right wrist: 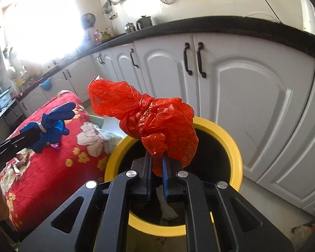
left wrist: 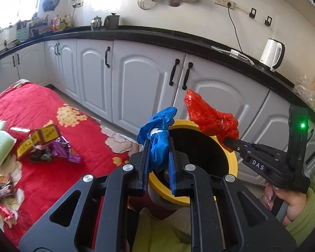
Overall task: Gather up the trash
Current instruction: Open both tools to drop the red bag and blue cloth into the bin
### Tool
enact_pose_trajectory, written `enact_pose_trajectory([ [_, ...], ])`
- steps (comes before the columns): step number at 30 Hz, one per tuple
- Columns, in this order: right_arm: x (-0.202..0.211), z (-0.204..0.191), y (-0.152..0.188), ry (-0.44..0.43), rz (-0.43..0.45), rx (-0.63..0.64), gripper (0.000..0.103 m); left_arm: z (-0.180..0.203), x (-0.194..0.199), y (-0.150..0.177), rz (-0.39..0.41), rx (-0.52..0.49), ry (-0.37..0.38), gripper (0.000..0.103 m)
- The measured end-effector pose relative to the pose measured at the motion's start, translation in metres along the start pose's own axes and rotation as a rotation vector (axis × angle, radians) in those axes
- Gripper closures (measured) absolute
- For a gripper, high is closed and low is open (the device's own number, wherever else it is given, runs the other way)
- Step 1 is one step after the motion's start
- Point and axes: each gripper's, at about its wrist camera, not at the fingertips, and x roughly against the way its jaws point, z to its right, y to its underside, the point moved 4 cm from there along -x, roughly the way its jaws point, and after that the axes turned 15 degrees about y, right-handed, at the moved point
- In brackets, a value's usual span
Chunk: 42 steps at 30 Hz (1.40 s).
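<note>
My left gripper is shut on a crumpled blue plastic bag, held over the near rim of a yellow-rimmed bin. In the right wrist view the same blue bag hangs at the left, over the red cloth. My right gripper is shut on a crumpled red plastic bag, held above the bin's dark opening, whose yellow rim circles below. From the left wrist view the red bag sits over the bin's far rim, at the tip of the right gripper. White scraps lie in the bin's bottom.
A table with a red flowered cloth stands left of the bin, bearing wrappers, a yellow box and a purple packet. White cabinets under a black counter run behind. A kettle stands on the counter. A hand holds the right gripper.
</note>
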Motion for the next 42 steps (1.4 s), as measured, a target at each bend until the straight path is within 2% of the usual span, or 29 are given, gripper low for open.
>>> enact_pose_trajectory([
  [7, -0.015, 0.014, 0.01, 0.038, -0.053, -0.028, 0.095, 0.007, -0.023, 0.001, -0.04, -0.013, 0.021, 0.093],
  [16, -0.034, 0.027, 0.021, 0.042, -0.112, -0.075, 0.094, 0.016, -0.056, 0.007, -0.097, -0.032, 0.057, 0.093],
  [21, -0.037, 0.037, 0.024, 0.06, -0.126, -0.104, 0.085, 0.02, -0.066, 0.01, -0.115, -0.043, 0.084, 0.093],
  [22, -0.036, 0.039, 0.024, 0.064, -0.124, -0.112, 0.08, 0.02, -0.068, 0.011, -0.117, -0.045, 0.086, 0.093],
  [23, -0.036, 0.04, 0.024, 0.065, -0.122, -0.12, 0.073, 0.02, -0.07, 0.012, -0.122, -0.048, 0.087, 0.089],
  [25, -0.034, 0.045, 0.022, 0.072, -0.113, -0.143, 0.069, 0.02, -0.072, 0.013, -0.125, -0.048, 0.086, 0.076],
  [26, -0.033, 0.047, 0.022, 0.074, -0.109, -0.147, 0.068, 0.019, -0.072, 0.014, -0.126, -0.044, 0.088, 0.064],
  [27, -0.032, 0.049, 0.022, 0.077, -0.105, -0.153, 0.067, 0.019, -0.072, 0.015, -0.125, -0.041, 0.089, 0.057],
  [28, -0.031, 0.051, 0.021, 0.079, -0.102, -0.159, 0.062, 0.018, -0.072, 0.015, -0.124, -0.038, 0.086, 0.054],
  [33, -0.027, 0.053, 0.019, 0.085, -0.085, -0.172, 0.05, 0.01, -0.061, 0.014, -0.093, -0.044, 0.005, 0.013],
  [38, -0.023, 0.046, 0.016, 0.086, -0.064, -0.162, 0.042, -0.004, -0.05, 0.016, -0.081, 0.003, -0.049, 0.011],
  [42, -0.015, 0.037, 0.011, 0.073, -0.034, -0.139, 0.041, -0.018, -0.037, 0.017, -0.065, 0.046, -0.078, 0.011],
])
